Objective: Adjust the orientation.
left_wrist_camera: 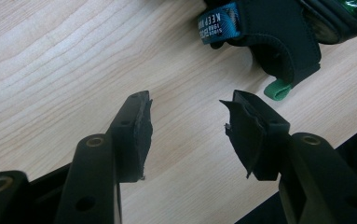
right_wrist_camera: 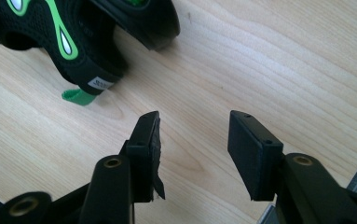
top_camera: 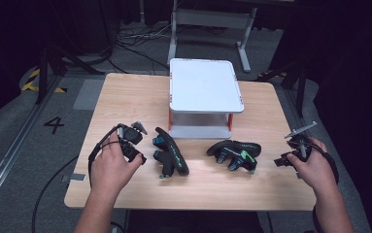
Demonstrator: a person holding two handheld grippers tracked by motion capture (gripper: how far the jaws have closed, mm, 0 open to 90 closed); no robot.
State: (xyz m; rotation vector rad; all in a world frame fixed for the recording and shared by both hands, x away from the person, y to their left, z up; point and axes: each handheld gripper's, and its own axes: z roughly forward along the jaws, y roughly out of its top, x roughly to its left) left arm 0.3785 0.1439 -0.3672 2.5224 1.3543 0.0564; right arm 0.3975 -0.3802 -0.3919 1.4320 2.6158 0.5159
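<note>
The left hand-held gripper (left_wrist_camera: 185, 105) is held low over the counter (top_camera: 125, 97) with its jaws apart and nothing between them; the right hand-held gripper (right_wrist_camera: 192, 123) is likewise held with its jaws spread and empty. Just beyond the left one, the left sandal (top_camera: 170, 151) is seen lying on the counter, its black strap and green pull tab (left_wrist_camera: 277, 89) close ahead of the jaws. Ahead of the right one lies the right sandal (top_camera: 234, 154), black with green markings, near but not touched. The step in hand is judged to be the approach, before any grasp is made. For the next move, each gripper would need to be brought forward onto a strap or sole edge and closed there, a thin, firm part being preferred to the soft padding. Behind the sandals a white two-tier rack (top_camera: 205, 92) stands at mid-counter, its shelves bare. Counted: two grippers, two sandals, one rack, one counter
</note>
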